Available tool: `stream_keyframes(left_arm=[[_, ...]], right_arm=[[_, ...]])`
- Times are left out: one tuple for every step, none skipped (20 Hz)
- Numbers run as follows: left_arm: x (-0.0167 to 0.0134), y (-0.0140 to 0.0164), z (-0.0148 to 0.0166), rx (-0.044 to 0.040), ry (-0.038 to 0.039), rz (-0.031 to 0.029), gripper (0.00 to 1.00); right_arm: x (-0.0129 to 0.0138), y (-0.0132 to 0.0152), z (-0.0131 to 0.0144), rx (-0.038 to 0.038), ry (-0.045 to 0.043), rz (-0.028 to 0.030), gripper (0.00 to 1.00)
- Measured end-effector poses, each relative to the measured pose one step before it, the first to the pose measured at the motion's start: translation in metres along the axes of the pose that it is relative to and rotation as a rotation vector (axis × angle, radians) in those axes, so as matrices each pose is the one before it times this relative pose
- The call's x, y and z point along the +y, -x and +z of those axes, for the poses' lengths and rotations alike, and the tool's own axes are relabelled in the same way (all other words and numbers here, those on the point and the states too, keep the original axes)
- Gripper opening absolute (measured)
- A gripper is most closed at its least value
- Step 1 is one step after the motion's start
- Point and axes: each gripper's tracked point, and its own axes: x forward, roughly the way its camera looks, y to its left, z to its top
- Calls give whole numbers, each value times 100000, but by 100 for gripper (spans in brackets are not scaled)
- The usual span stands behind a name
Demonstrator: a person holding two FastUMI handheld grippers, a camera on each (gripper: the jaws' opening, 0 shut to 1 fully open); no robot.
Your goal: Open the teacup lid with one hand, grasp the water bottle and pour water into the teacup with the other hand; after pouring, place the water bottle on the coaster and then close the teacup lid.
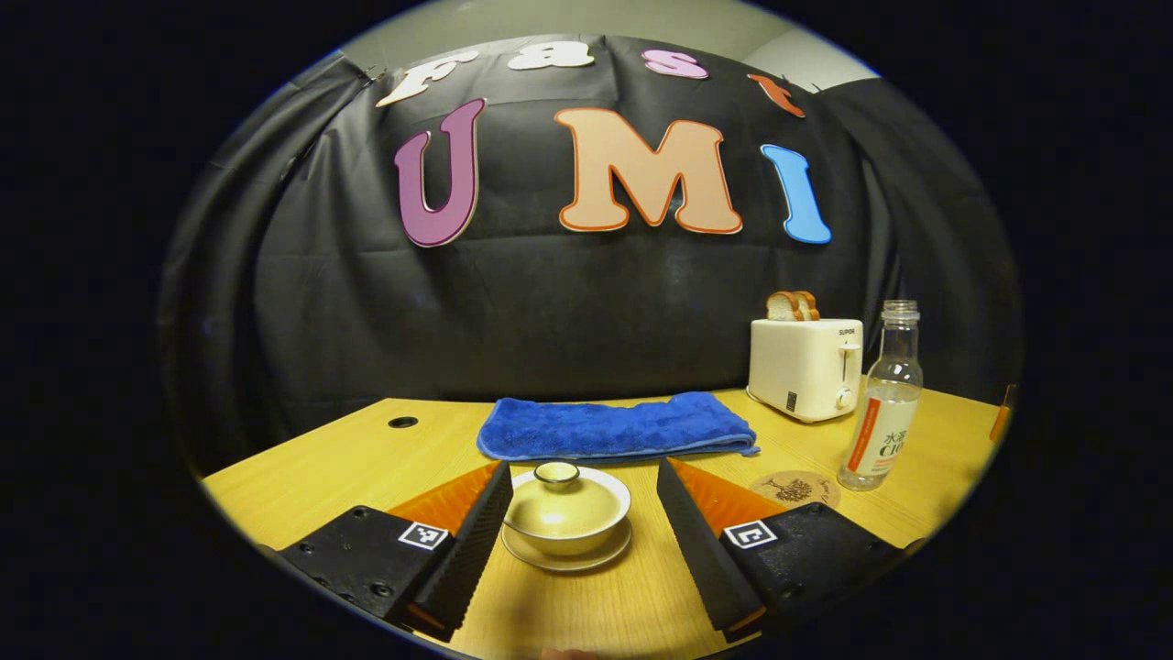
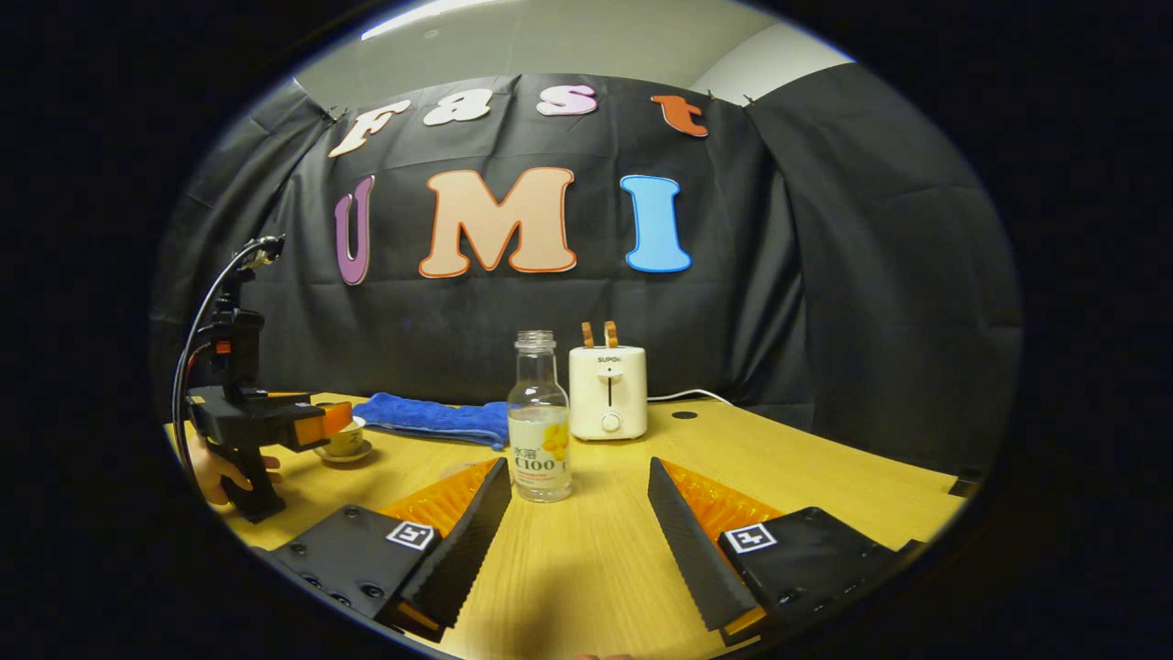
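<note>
Teacup: pale, lidded, on a saucer, standing on the worktop between the spread fingers of the left gripper. Neither finger touches it; a gap shows on each side. Lid: seated on the cup, small round knob on top.

Left gripper, in the right gripper view: seen from the side at the far left, fingers at the cup, a hand on its grip, cable arching above it.

Right gripper: fingers spread wide, low over bare worktop, touching nothing.

Bottle: clear, uncapped, labelled, upright on the worktop just ahead of the right fingers and a little toward the left one, apart from both. In the left gripper view the bottle stands to the right of the cup, well apart from it.

Coaster: round, brown, printed with a tree figure, flat on the worktop just beside the bottle's base, between bottle and right finger of the left gripper. Nothing on it.

Towel: blue, folded, lying behind the cup.

Toaster: cream, two bread slices standing in its slots, behind the bottle, to the right of the towel.

Worktop: light wood, round cable hole at far left.
</note>
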Motion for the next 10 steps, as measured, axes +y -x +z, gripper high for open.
stream_keyframes(left_arm=[[151, -390, -194, 1667, 175, 212, 93], [19, -263, -169, 813, -546, 239, 93], [-33, -206, 8, 495, -629, -105, 93], [24, -286, -6, -132, -622, -7, 93], [4, -65, -74, -154, -394, 9, 93], [83, -159, -23, -218, -80, 174, 93], [121, -149, -1, 156, 3, 151, 93], [110, -322, -83, 576, 451, 230, 93], [100, -262, 12, 580, 450, 495, 93], [89, -261, -56, 945, 448, 301, 93]], right_arm=[[-505, -147, 38, -22, 72, -893, 98], [-389, -119, -68, 11, 38, -729, 94], [-313, -54, 14, 17, 52, -681, 96], [-162, -38, -9, -76, 4, -335, 98], [-95, -46, 99, -48, 28, -317, 94], [9, 37, -84, 37, 63, -52, 98], [30, -68, 56, -7, 36, 0, 98], [-64, 69, -107, -27, -108, -13, 98], [72, -38, 43, 141, 122, 33, 98], [-56, 21, -63, -49, -94, -56, 98]])
